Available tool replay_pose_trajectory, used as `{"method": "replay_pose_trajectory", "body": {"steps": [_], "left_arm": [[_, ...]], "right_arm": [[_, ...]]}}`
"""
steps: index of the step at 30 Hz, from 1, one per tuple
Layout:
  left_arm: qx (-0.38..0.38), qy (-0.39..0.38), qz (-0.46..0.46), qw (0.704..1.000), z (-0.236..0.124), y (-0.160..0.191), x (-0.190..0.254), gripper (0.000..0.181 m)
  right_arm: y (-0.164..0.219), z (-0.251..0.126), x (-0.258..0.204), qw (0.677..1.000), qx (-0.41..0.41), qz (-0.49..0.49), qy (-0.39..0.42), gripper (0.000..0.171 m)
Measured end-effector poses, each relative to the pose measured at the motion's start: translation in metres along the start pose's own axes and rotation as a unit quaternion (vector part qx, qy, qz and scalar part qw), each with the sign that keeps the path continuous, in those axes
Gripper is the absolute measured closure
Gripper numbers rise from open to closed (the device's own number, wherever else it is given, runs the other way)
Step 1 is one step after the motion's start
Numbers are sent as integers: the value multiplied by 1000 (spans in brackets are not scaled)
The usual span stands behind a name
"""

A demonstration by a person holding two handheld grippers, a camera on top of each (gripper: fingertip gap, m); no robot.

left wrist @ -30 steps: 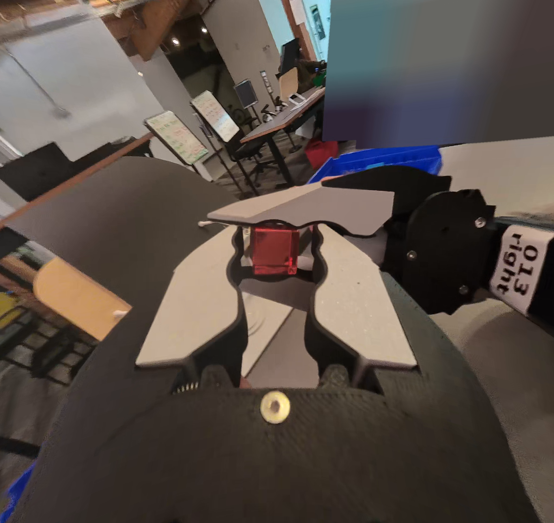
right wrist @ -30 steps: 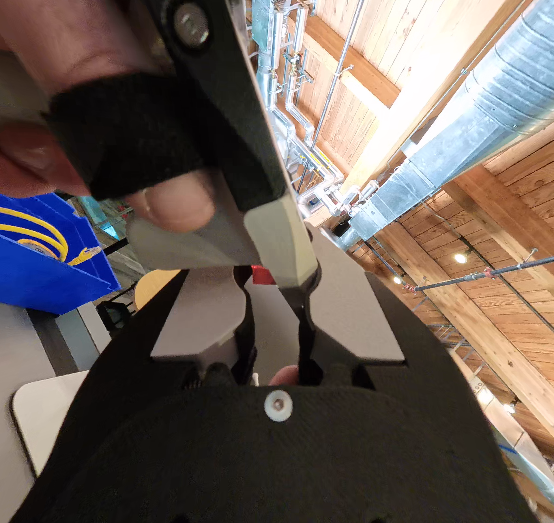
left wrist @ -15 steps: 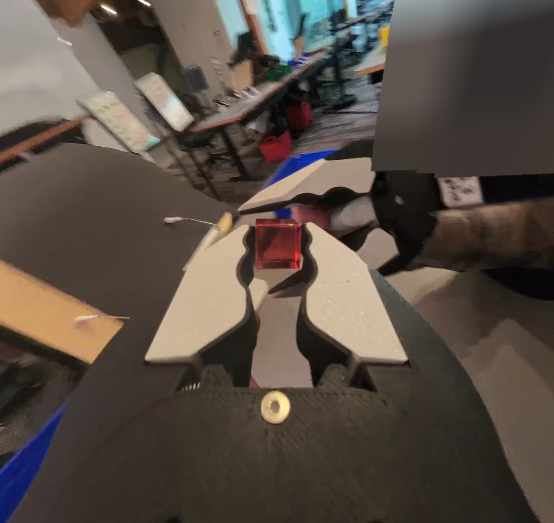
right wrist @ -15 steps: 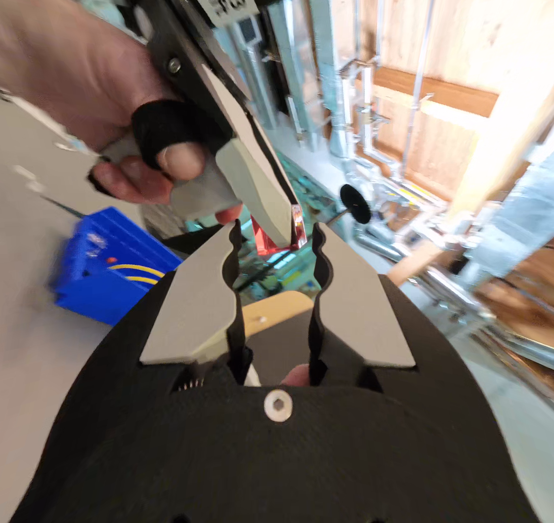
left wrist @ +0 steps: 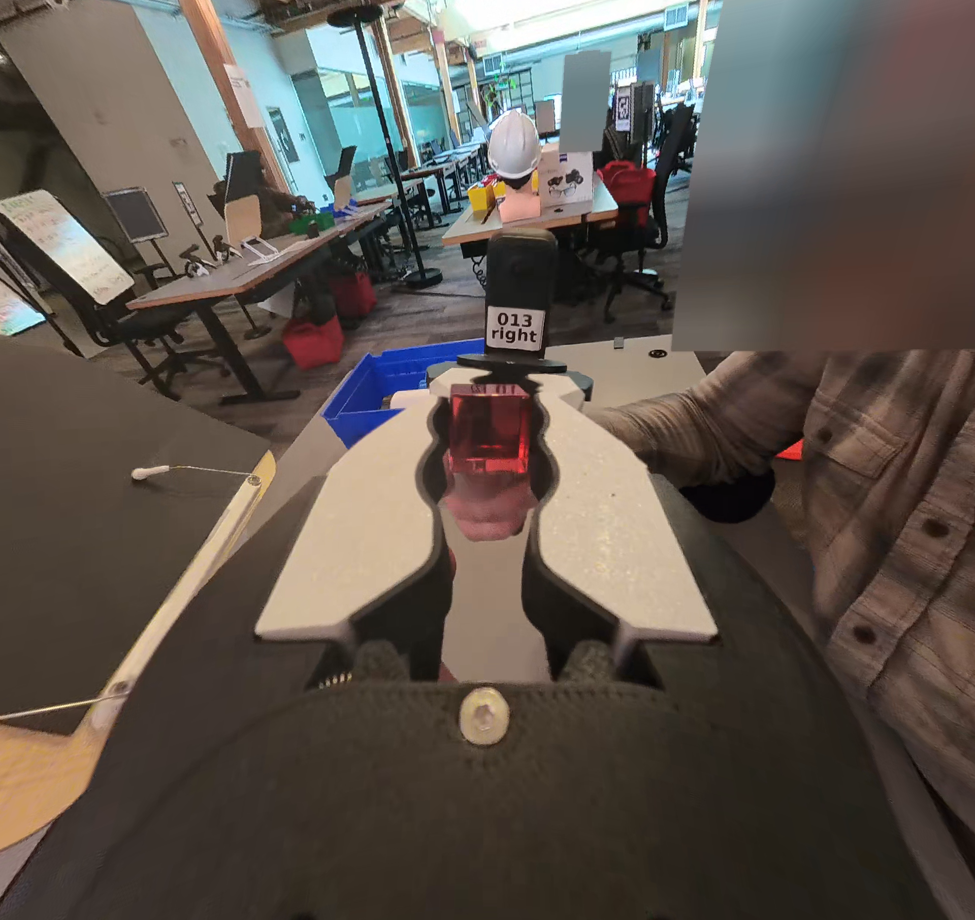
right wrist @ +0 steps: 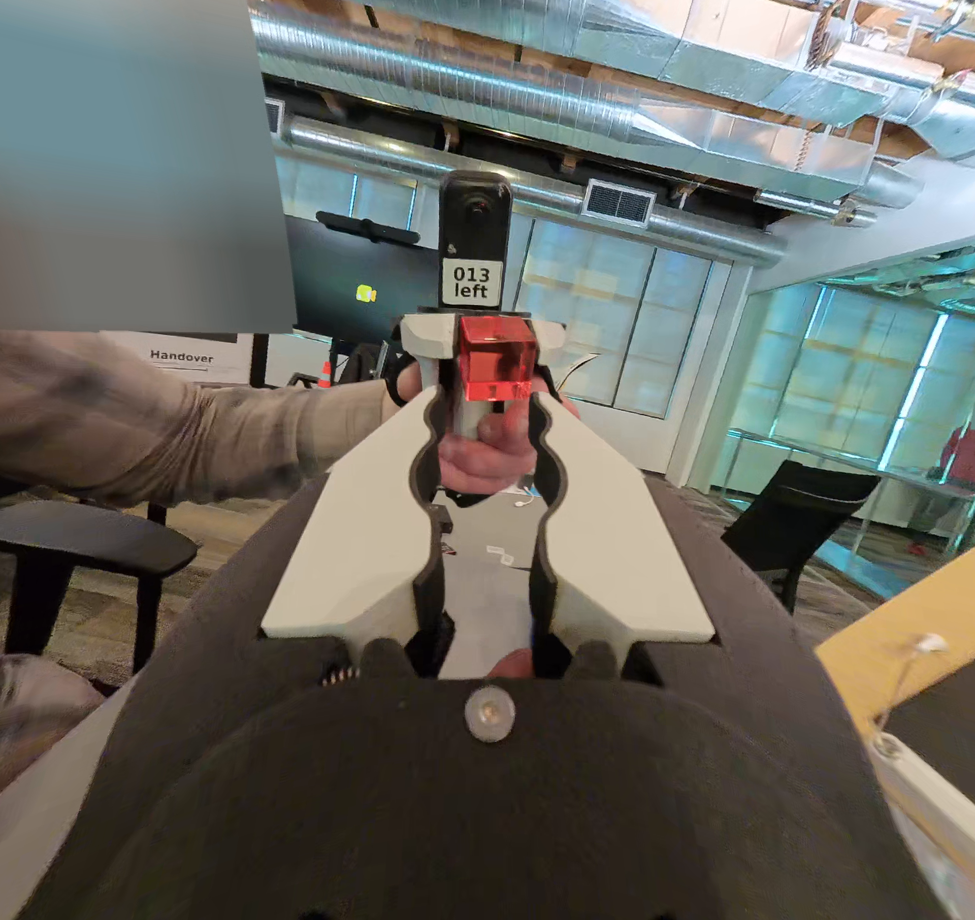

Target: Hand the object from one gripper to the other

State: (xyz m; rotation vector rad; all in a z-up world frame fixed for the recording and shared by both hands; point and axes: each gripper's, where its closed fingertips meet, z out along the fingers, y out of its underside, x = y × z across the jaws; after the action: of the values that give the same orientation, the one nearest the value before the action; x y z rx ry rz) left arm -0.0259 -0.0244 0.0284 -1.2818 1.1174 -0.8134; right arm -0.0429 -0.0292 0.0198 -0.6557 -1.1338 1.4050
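The red translucent cube [left wrist: 488,433] sits between the tips of the left gripper [left wrist: 488,438], its glassy faces square-edged and glossy, darker at the core. The left jaws are clenched on its two sides.

In the right wrist view the same cube [right wrist: 496,362] shows brighter, lit from above, with the left gripper [right wrist: 477,346] facing the camera and a hand [right wrist: 483,454] wrapped around its grip below. Here the right gripper [right wrist: 488,404] has its jaws released: the tips stand apart at either lower corner of the cube, near it, and whether they touch it cannot be told.

The left wrist view alone shows the right gripper [left wrist: 509,383] end-on just beyond the cube at 12 o'clock, a plaid sleeve [left wrist: 712,436] reaching in from 3 o'clock, and a blue bin [left wrist: 369,393] at 11 o'clock on the white table [left wrist: 665,367].

Farther off in that view lie desks, red bags, whiteboards at 9 o'clock and a white hard hat [left wrist: 513,148] on a far desk. The right wrist view instead looks up at silver ducts [right wrist: 527,50], glass walls at 3 o'clock and a black chair [right wrist: 791,525].
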Motion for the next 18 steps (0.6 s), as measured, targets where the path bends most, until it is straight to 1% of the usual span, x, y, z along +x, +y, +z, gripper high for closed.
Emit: {"method": "replay_pose_trajectory", "body": {"steps": [1,3,5,12,14,15,16,18], "left_arm": [[6,2,-5,1000,2,2,0,153],[23,4,-12,1000,4,4,1,153],[28,11,-19,999,8,7,3,153],[53,14,-37,998,7,7,1,153],[52,-18,-43,998,7,6,-8,154],[53,-38,-42,997,6,5,-13,150],[59,-57,-45,996,3,3,-18,143],[47,-122,-43,990,-4,4,-34,136]], "right_arm": [[2,2,0,1000,-2,0,5,140],[6,4,1,1000,-6,6,9,142],[1,2,2,1000,14,22,11,147],[3,2,3,999,17,48,10,147],[2,1,11,998,21,33,40,147],[1,-1,16,998,22,21,60,147],[0,-3,22,996,23,4,86,148],[2,-8,36,986,-6,-64,152,148]]}}
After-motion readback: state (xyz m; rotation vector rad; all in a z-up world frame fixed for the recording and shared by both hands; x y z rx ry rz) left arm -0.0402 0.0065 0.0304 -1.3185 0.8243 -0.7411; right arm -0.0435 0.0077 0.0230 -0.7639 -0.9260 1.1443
